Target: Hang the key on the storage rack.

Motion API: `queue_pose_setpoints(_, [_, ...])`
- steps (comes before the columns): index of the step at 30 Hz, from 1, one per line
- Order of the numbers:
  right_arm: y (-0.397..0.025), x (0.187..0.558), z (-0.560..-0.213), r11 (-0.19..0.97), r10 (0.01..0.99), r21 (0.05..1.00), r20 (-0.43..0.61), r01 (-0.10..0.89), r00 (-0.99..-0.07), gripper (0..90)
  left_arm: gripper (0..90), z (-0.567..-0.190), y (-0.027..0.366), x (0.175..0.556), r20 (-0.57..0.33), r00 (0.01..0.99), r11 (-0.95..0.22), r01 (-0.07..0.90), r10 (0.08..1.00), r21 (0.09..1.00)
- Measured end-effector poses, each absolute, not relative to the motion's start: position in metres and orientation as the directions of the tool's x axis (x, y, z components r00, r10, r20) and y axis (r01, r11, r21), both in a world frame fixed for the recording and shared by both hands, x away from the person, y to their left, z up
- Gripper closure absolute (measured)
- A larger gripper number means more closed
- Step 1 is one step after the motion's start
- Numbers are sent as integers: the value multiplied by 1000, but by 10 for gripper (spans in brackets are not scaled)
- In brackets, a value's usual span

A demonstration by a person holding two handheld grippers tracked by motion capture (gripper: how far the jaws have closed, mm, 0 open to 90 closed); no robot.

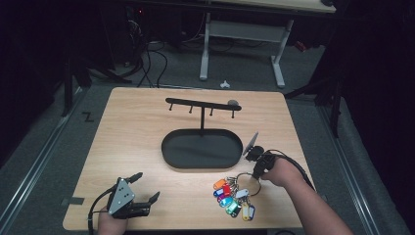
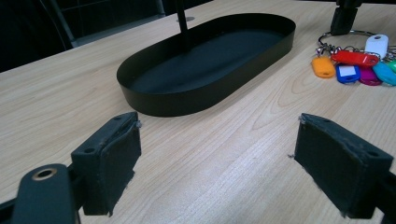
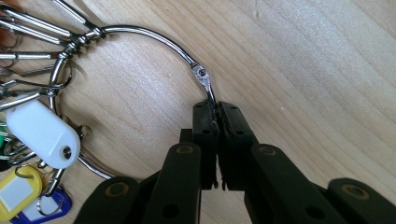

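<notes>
A large metal key ring (image 3: 140,35) lies on the wooden table (image 1: 132,147), carrying several coloured key tags (image 1: 234,197). My right gripper (image 3: 217,109) is shut on the ring's wire just below its hinge joint; the high view has it (image 1: 254,169) at the table's right, above the tags. My left gripper (image 1: 146,187) rests near the front left edge, open, with bare wood between its pads (image 2: 343,163). The ring and tags (image 2: 355,63) appear at the upper right of the left gripper view. A black oval tray (image 1: 169,152) with a hook stand (image 1: 202,105) sits mid-table.
The stand's crossbar carries several small hooks (image 1: 191,110) above the tray's far side. A small grey object (image 1: 233,103) lies by the bar's right end. Beyond the table is a dark floor with a white desk frame (image 1: 279,58) and cables.
</notes>
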State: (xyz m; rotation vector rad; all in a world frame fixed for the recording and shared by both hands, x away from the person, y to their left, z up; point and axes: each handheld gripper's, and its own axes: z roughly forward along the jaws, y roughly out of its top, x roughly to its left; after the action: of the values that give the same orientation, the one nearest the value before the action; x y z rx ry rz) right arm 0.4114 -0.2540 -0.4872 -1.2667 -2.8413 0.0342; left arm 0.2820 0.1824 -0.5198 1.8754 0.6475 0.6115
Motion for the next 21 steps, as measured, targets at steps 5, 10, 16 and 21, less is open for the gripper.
queue_pose_setpoints(5, [-252, 414, -487, 683, 730, -30, 28, 730, -682, 822, 150, -520, 182, 283, 119, 726, -336, 161, 677, 928])
queue_pose_setpoints(10, [-245, 415, -488, 729, 683, -52, -11, 683, -730, 823, 150, -519, 184, 283, 115, 724, -330, 163, 680, 930])
queue_pose_setpoints(16, [-244, 414, -488, 731, 681, -49, -2, 681, -732, 861, 150, -519, 184, 282, 112, 726, -325, 160, 678, 932])
queue_pose_setpoints(21, [-245, 415, -488, 746, 664, -52, -8, 663, -748, 869, 150, -519, 184, 282, 108, 727, -321, 161, 678, 933])
